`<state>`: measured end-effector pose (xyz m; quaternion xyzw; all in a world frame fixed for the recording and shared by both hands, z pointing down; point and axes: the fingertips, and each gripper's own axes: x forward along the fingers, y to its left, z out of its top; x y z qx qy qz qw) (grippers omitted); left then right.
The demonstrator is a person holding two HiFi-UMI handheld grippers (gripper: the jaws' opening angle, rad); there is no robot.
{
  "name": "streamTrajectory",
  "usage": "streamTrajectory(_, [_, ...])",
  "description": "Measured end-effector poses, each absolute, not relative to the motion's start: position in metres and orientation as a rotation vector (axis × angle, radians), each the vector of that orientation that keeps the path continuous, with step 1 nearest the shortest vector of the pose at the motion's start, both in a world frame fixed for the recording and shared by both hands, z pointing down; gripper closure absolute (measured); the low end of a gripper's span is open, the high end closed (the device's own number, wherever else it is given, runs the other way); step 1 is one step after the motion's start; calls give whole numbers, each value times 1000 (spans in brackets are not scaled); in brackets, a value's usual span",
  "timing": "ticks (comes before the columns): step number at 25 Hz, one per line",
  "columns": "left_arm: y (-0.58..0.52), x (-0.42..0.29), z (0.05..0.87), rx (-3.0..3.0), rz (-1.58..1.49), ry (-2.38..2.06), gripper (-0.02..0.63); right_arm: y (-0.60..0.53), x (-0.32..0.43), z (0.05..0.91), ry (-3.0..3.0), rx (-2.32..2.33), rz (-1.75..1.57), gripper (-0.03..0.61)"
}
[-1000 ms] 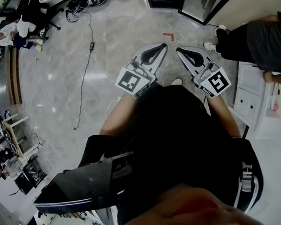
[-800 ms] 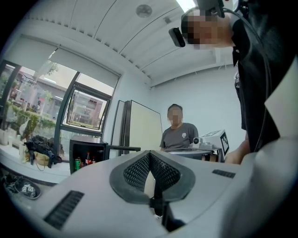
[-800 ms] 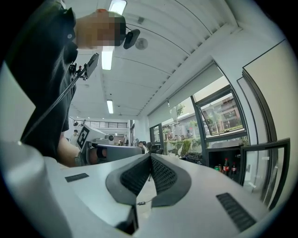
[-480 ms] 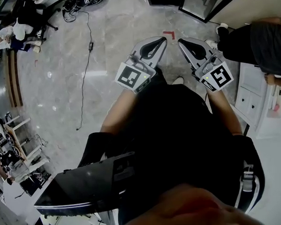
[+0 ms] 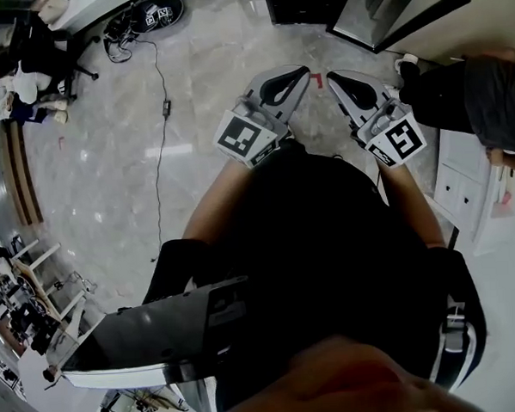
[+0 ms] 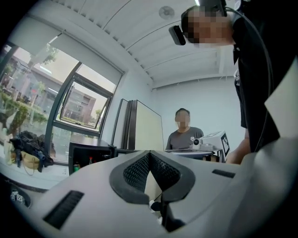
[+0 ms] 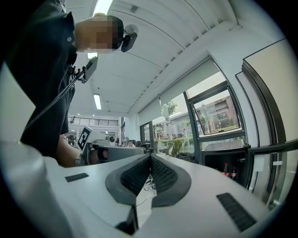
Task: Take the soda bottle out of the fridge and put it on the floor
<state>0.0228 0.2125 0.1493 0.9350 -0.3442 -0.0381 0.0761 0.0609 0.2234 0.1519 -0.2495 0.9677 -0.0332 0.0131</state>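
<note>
Count: two grippers, each with one marker cube; one fridge; two soda bottles; one bystander close by; one cable on the floor.

Left gripper point(image 5: 295, 75): jaws pressed together, nothing between them. Right gripper point(image 5: 339, 78): the same, closed and empty. They are held side by side, level, tips toward the fridge point(image 5: 303, 0) at the top edge of the head view.

The soda bottles point(image 7: 225, 170), dark with red caps, stand upright side by side on a shelf inside the fridge. They are well apart from both grippers. I cannot tell which of the two is the one wanted.

Room to move:
- The floor point(image 5: 207, 66) between the tips and the fridge is bare stone.
- The door point(image 5: 393, 8) is swung out to the right.
- The bystander point(image 5: 484, 86) in a grey shirt stands just right of the door, one shoe point(image 5: 405, 61) near the right gripper's tip.
- A white cabinet point(image 5: 455, 190) runs along beside the right arm.
- The cable point(image 5: 160, 120) trails down the floor well to the left.

Change over the last second:
- The red corner mark point(image 5: 317, 79) lay ahead of the tips; now it sits between them.
- More of the fridge and door shows at the top edge.
- Both pairs of jaws are closed, as before.
</note>
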Motion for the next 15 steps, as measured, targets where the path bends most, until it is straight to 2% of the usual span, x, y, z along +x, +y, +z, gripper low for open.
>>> streamTrajectory(8, [168,-16,150,2859,-113,-966,614,180,24,156,2999,-863,-103,566])
streamTrajectory(15, [141,-26,152,2852,-133,-981,614,155,21,159,3004,-906,-89,566])
